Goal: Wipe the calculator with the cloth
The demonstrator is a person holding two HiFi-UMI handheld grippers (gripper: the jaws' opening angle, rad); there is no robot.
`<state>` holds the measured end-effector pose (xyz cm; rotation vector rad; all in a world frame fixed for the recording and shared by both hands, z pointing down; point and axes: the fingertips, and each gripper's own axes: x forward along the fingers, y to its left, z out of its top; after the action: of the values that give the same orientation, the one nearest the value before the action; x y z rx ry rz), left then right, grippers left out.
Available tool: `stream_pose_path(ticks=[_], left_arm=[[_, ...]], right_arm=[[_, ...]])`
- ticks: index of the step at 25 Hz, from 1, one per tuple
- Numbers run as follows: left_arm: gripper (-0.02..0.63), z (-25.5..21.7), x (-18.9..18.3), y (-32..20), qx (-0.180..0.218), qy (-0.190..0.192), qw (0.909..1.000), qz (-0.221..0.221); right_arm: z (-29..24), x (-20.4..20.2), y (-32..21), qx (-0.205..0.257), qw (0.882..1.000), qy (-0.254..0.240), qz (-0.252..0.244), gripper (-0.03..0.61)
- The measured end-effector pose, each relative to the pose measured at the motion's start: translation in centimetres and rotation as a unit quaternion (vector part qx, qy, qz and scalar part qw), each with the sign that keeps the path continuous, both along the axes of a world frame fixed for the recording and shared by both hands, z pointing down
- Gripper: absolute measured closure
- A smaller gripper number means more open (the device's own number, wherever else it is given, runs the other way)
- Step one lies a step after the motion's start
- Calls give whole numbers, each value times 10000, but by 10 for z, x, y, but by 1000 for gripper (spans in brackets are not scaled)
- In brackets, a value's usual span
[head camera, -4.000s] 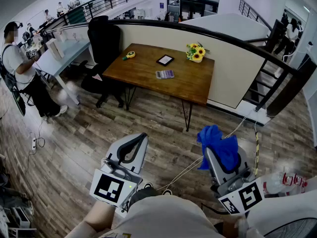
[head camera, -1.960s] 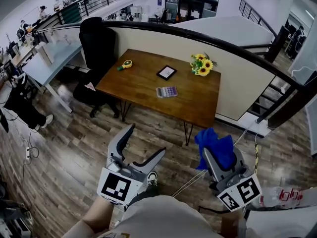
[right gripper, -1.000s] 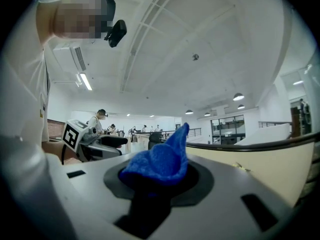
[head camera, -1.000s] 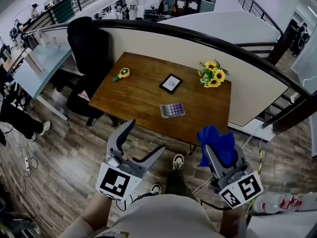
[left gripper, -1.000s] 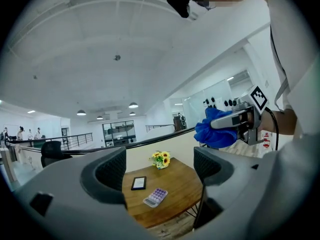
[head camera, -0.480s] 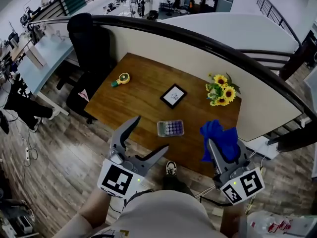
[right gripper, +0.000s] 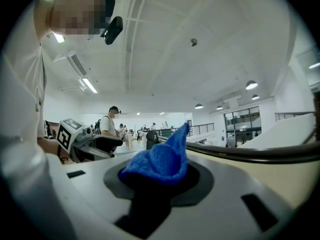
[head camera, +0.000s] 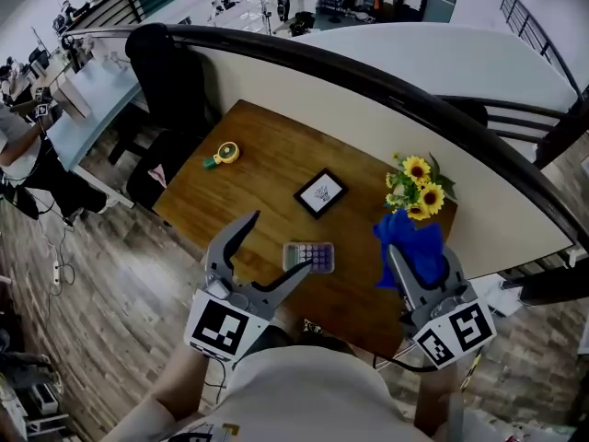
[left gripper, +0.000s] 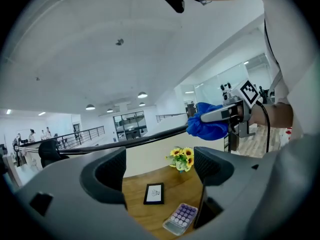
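On the table (head camera: pixel 267 168) the calculator (head camera: pixel 313 253) lay near the front edge, the frame (head camera: pixel 320 192) behind it, flowers (head camera: pixel 416 187) at the right rear and what seemed a tape measure (head camera: pixel 224 155) far left. A chair (head camera: pixel 170 90) stood left of the table.

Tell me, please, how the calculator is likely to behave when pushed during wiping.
The calculator looks small and flat, so probably light and unlikely to tip. It lies loose on the smooth table, so it may slide unless steadied.

A wooden table (head camera: pixel 267 168) is set against a cream wall (head camera: pixel 304 95) capped by a black rail (head camera: pixel 368 75). Sunflowers (head camera: pixel 419 187), a black-framed picture (head camera: pixel 320 192) and a round yellow object (head camera: pixel 223 155) are spread across it. A black chair (head camera: pixel 170 90) is placed alongside.
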<state>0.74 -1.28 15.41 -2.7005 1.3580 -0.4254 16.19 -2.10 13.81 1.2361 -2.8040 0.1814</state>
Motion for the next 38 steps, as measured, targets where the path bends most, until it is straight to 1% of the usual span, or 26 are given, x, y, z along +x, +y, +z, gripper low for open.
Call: stream_pose_path(ticks=[5, 9, 14, 18, 21, 24, 27, 29, 31, 33, 36, 38], left_arm=[[209, 4, 0, -11, 0, -116, 9999, -7], [207, 3, -4, -16, -3, -104, 9999, 82], [195, 8, -7, -22, -24, -231, 9987, 447], [187, 16, -10, -26, -117, -300, 9970, 697], [183, 30, -13, -27, -241, -441, 9948, 888], [179, 52, -15, -30, -337, -659, 9914, 1079], [178, 63, -12, -33, -167, -696, 9887, 1314], [178, 73, -9, -34, -109, -774, 9858, 1489], [178, 90, -8, -35, -164, -955, 9812, 1668], [176, 112, -7, -36, -274, -1135, 9760, 1839], [173, 149, -4, -39, -513, -1302, 9677, 2097], [170, 175, -1, -39, -686, -1447, 9605, 2275]], right_arm=[[7, 1, -13, -146, 9997, -195, -38, 443], [13, -3, -17, -270, 9994, -196, -6, 443], [12, -14, -24, -301, 9994, -152, 98, 443], [12, -23, -26, -321, 9992, -135, 200, 443], [20, -30, -26, -438, 9987, -113, 248, 443], [35, -35, -30, -615, 9977, -67, 292, 443], [52, -38, -34, -845, 9959, -55, 332, 442], [64, -43, -36, -985, 9945, -58, 340, 443], [76, -47, -38, -1091, 9934, -35, 351, 443], [87, -51, -40, -1188, 9923, -13, 362, 443], [107, -55, -43, -1333, 9904, 28, 371, 443], [121, -57, -46, -1421, 9891, 65, 373, 443]])
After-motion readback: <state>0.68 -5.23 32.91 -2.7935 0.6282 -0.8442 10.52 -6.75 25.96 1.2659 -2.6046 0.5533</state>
